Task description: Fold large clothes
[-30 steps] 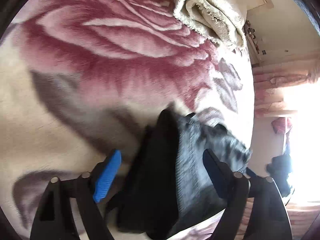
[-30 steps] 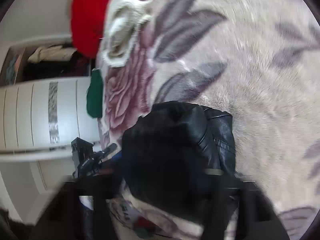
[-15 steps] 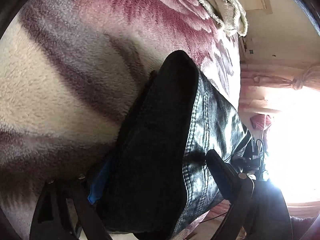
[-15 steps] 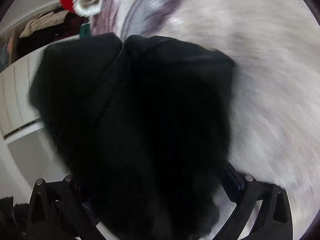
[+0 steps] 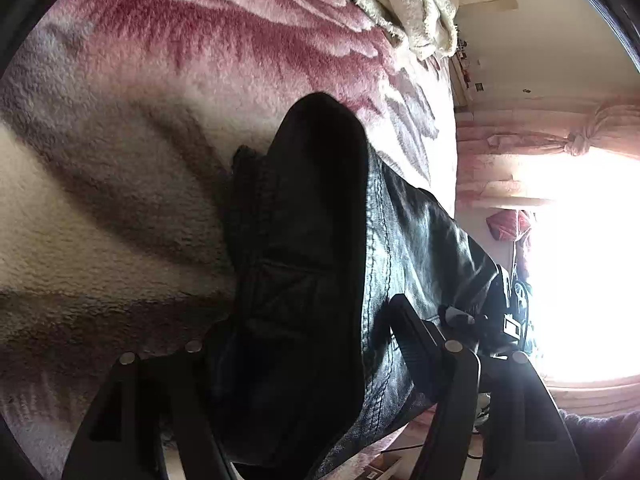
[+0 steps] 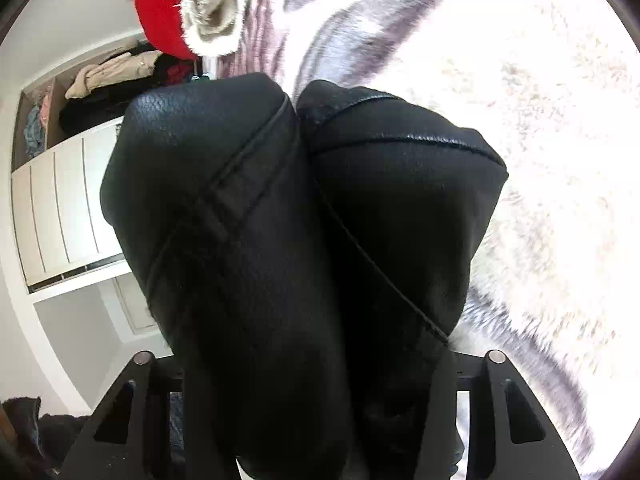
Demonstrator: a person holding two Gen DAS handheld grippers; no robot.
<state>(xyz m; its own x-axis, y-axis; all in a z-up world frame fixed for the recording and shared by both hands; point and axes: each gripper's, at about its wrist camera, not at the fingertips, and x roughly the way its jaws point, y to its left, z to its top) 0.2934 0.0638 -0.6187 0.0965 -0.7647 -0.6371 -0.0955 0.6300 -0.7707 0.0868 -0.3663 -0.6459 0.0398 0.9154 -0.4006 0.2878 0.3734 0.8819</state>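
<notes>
A folded black leather jacket [image 5: 320, 200] lies on a rose-patterned fleece blanket [image 5: 160, 100]. My left gripper [image 5: 304, 312] has the bundle between its jaws, which are closing. Its right finger [image 5: 416, 336] presses on the shiny leather, and its left finger is hidden under the dark lining. In the right wrist view the jacket [image 6: 240, 200] fills the middle as two bulging folds. My right gripper [image 6: 316, 360] is closing around it, with both fingertips hidden by the leather.
A folded cream fluffy garment [image 5: 400, 8] lies at the far end of the blanket, with a red garment [image 6: 160, 4] beside it. A white wardrobe [image 6: 60, 208] with clothes stands to the left. A bright window with pink curtains [image 5: 540, 140] is on the right.
Both grippers have come down onto the jacket, which now fills the space between their jaws. Both pairs of jaws have narrowed. The left gripper's blue pad has gone under the leather.
</notes>
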